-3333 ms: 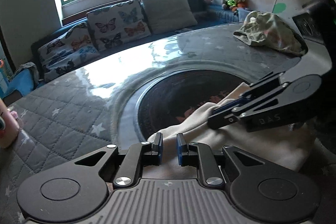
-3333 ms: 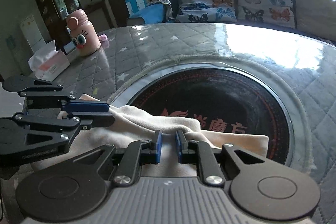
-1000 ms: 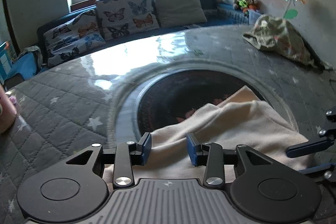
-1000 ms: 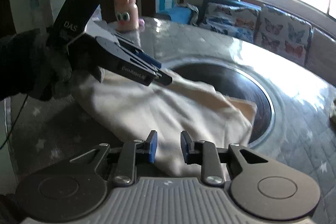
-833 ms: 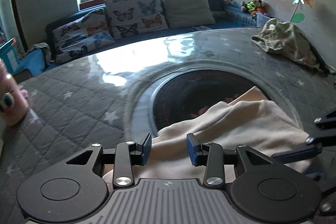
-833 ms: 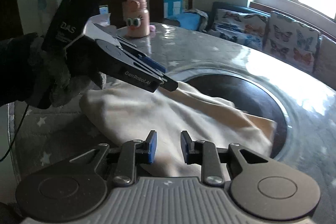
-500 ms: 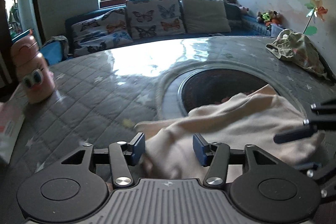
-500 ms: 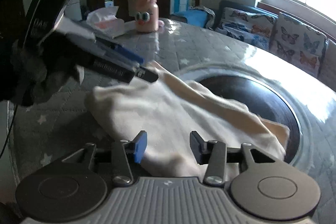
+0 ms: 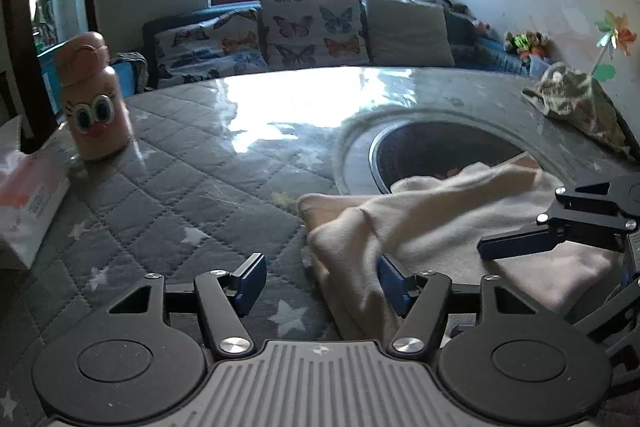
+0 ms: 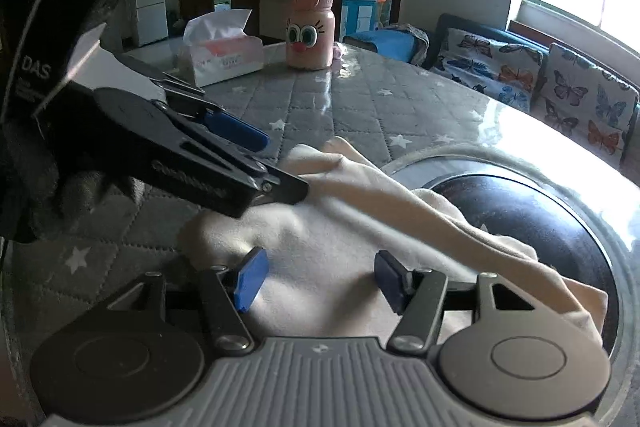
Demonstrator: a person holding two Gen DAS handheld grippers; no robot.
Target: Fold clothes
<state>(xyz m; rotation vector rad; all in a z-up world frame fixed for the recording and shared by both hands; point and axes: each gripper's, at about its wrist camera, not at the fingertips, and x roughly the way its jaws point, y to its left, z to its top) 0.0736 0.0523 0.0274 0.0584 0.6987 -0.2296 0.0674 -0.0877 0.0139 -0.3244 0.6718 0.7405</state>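
Garment: a cream, soft fleece-like garment (image 9: 432, 223) lies crumpled on the grey quilted, star-printed surface (image 9: 192, 187), partly draped over the rim of the round dark glass inset (image 9: 436, 151) in the middle of that surface; one long fold runs across it in a ridge.
Left gripper: the black left gripper (image 9: 320, 281) with blue pads has its fingers (image 9: 251, 277) spread wide apart, holding nothing; the cloth's near end lies between and just beyond them, against the right-hand pad.
Right gripper: the black right gripper (image 10: 318, 279) also has its fingers (image 10: 251, 277) wide apart, empty, low over the flat part of the garment.
Cross views: in the right wrist view the left gripper (image 10: 280, 167) reaches in from the left, its lower tip at the cloth's ridge; touching or not cannot be told. A dark-gloved hand (image 10: 24, 183) holds it.
Bottle: a pink plastic bottle with cartoon eyes (image 9: 94, 99) stands upright near the surface's far left edge.
Tissues: a white and pink tissue box (image 10: 224, 53) sits just beside the bottle, apart from it.
Other cloth: a crumpled green patterned cloth (image 9: 576, 99) lies at the surface's far right edge, well apart from the cream garment.
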